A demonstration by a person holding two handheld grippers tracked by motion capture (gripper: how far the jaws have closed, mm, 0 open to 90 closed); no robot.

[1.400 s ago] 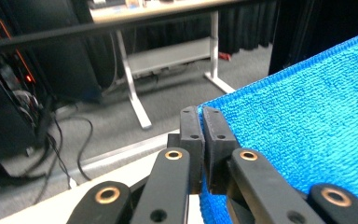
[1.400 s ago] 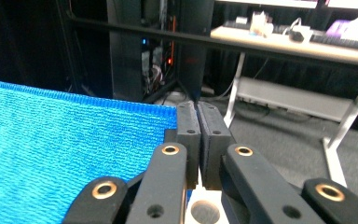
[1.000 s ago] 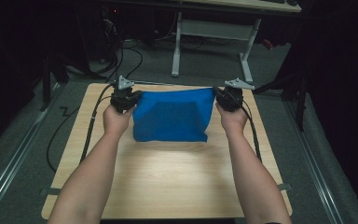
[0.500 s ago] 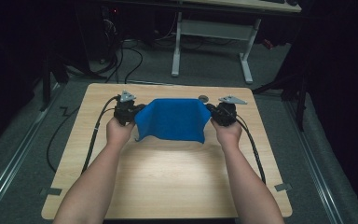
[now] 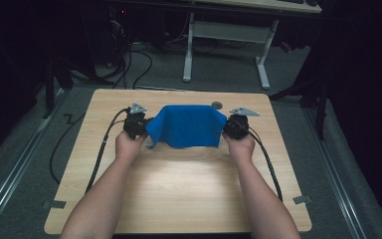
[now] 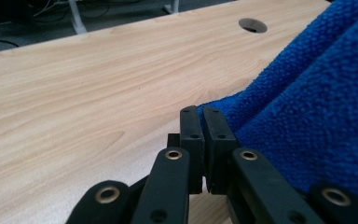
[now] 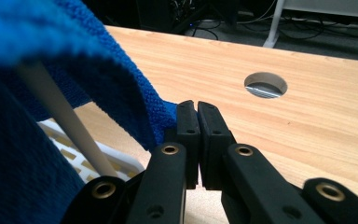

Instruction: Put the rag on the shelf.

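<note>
The blue towel [image 5: 186, 126] has come back toward the person, lifted off the worktop [image 5: 179, 189]. Left tongs [image 6: 200, 122] and right tongs [image 7: 192, 116] each clamp a corner, towel sagging between.

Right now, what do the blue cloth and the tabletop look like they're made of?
The blue cloth looks like terry or microfibre towelling: a nubby, looped pile with a matte finish, and it drapes softly. The tabletop shows pale wood grain with a smooth, slightly glossy surface; whether that is solid wood or printed laminate cannot be told.
</note>
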